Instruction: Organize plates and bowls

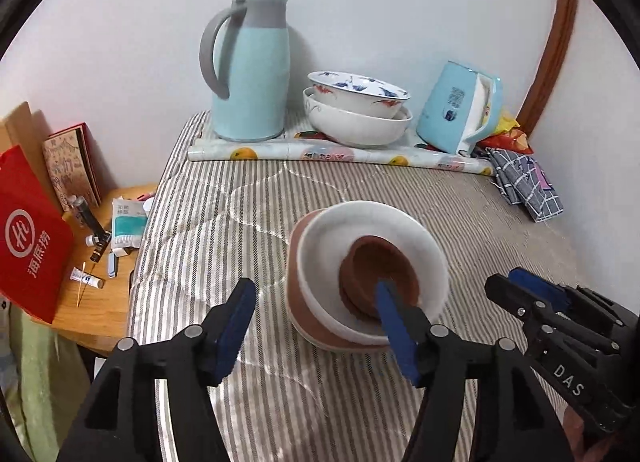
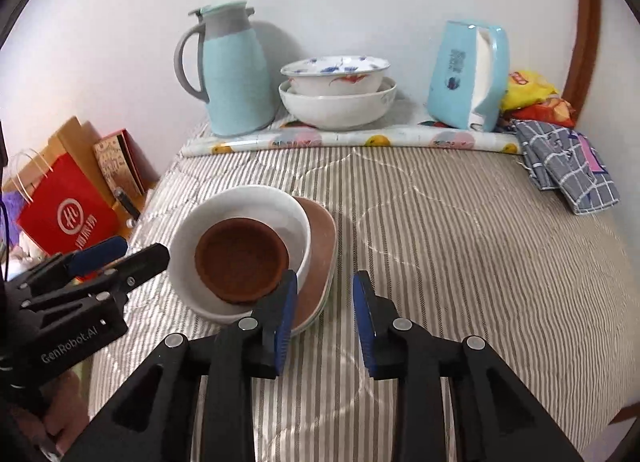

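A small brown bowl [image 1: 380, 262] [image 2: 240, 258] sits inside a white bowl [image 1: 424, 238] [image 2: 256, 202], which rests on a brown plate [image 1: 308, 310] [image 2: 322, 246] on the striped cloth. My left gripper [image 1: 316, 304] is open, just left of and in front of the stack, its right finger over the white bowl's rim. My right gripper [image 2: 326, 290] is open beside the stack's right edge. Two patterned white bowls [image 1: 356, 110] [image 2: 336, 90] stand stacked at the back.
A light blue jug [image 1: 250, 70] [image 2: 232, 70] and a blue tissue box [image 1: 460, 106] [image 2: 468, 74] flank the back bowls on a rolled floral sheet [image 1: 340, 152]. A checked cloth [image 2: 568, 166] lies at right. A wooden side table [image 1: 92, 294] with small items and a red bag [image 1: 28, 234] stands at left.
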`<state>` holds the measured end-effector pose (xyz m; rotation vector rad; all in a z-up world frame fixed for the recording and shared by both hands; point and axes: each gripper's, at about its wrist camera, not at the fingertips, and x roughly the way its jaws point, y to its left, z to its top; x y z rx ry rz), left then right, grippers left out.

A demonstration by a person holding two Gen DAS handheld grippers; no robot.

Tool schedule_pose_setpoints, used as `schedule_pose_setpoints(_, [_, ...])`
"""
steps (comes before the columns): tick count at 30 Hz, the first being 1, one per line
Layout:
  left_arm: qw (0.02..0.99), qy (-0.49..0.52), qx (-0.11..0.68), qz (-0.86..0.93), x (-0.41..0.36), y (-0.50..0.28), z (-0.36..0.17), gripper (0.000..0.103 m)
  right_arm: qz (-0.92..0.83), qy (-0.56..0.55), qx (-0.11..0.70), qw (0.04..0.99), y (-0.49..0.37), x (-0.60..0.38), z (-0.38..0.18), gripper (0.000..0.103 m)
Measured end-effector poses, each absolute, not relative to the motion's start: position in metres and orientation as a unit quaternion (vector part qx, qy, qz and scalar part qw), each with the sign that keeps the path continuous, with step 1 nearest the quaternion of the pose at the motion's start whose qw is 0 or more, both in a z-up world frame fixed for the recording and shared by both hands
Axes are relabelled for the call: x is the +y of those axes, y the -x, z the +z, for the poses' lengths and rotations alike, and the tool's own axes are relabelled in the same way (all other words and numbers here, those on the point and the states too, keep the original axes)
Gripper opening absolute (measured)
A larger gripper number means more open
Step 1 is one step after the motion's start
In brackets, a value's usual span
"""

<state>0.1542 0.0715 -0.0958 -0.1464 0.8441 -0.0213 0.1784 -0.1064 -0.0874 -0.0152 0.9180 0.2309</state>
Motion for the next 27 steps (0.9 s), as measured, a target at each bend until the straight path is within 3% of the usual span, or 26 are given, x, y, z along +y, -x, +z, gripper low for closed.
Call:
schedule_pose_setpoints(5, [0.925,0.043,0.378,-0.007,0.052,-0.134,-0.083,0.079,0.096,-0.006,0.425,0.900,-0.155,-0.123,-0.073,0.053])
schedule_pose_setpoints(7, [0.930,0.040,0.365,0.005,0.048,-0.125,-0.078,0.083,0.089,-0.011,0.420,0.903,-0.145,-0.130,-0.069,0.057])
schedule_pose_setpoints(18, [0.930,0.057,0.362,-0.003,0.032,-0.082,-0.069,0.086,0.066,-0.012,0.382,0.922,-0.092,-0.160,-0.049,0.077])
schedule_pose_setpoints(23, [0.934,0.063,0.352,-0.005,0.025,-0.059,-0.061,0.086,0.057,-0.029,0.381,0.922,-0.073,-0.171,-0.046,0.077])
schedule_pose_setpoints(27, [0.938,0.064,0.341,0.001,0.021,-0.048,-0.053,0.089,0.047,-0.028,0.368,0.928,-0.061,-0.178,-0.039,0.091])
